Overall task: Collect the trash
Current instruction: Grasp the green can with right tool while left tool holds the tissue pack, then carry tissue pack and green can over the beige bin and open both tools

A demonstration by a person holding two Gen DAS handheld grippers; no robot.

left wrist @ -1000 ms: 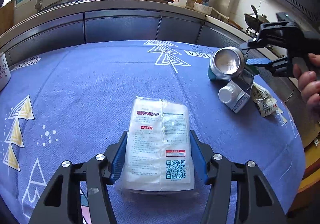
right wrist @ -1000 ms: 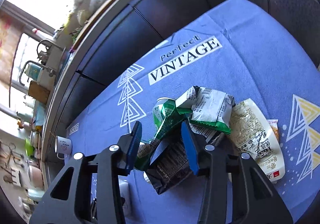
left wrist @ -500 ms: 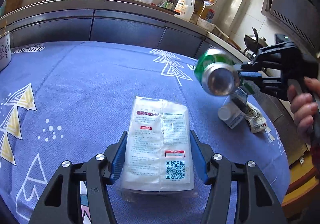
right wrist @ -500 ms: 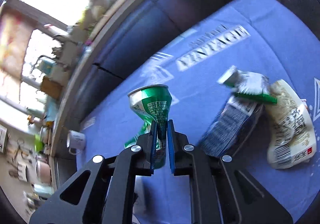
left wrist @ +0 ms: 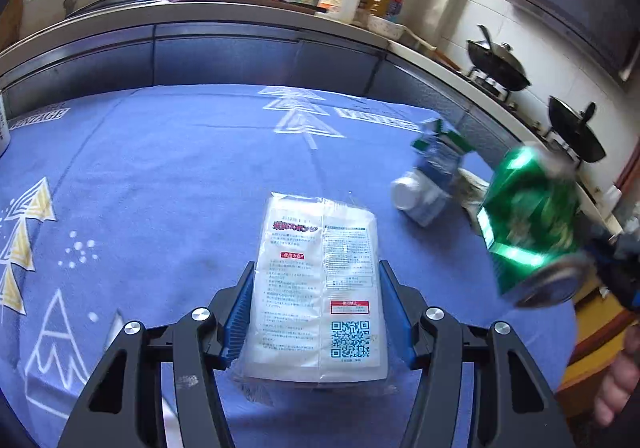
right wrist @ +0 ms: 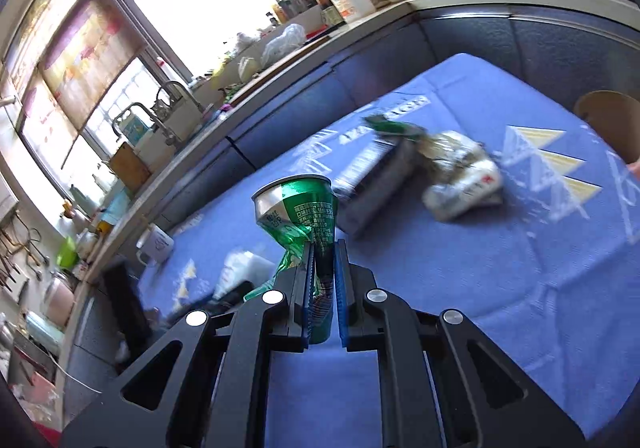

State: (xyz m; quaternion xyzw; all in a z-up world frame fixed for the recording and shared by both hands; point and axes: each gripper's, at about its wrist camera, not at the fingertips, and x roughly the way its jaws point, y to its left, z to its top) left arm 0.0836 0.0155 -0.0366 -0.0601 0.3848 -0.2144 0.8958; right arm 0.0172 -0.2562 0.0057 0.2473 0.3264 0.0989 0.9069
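My left gripper [left wrist: 314,312] is shut on a white plastic packet [left wrist: 320,284] with printed text and a QR code, just above the blue tablecloth [left wrist: 160,176]. My right gripper [right wrist: 323,276] is shut on a crushed green can [right wrist: 304,216], held in the air above the table; the can also shows at the right of the left wrist view [left wrist: 528,220]. A grey carton with a white cap [left wrist: 428,184] and a crumpled wrapper [right wrist: 460,184] lie on the cloth at the far right of the table.
A white mug [right wrist: 154,246] stands near the table's far left edge. Behind the table runs a kitchen counter [left wrist: 240,16] with a sink, bottles and bags, and a stove with pans [left wrist: 500,68] at the right. A wooden chair back [right wrist: 608,124] stands beside the table.
My right gripper closed on the green can, lifted it off the pile and carried it toward the near right side. The left gripper has kept the white packet between its fingers.
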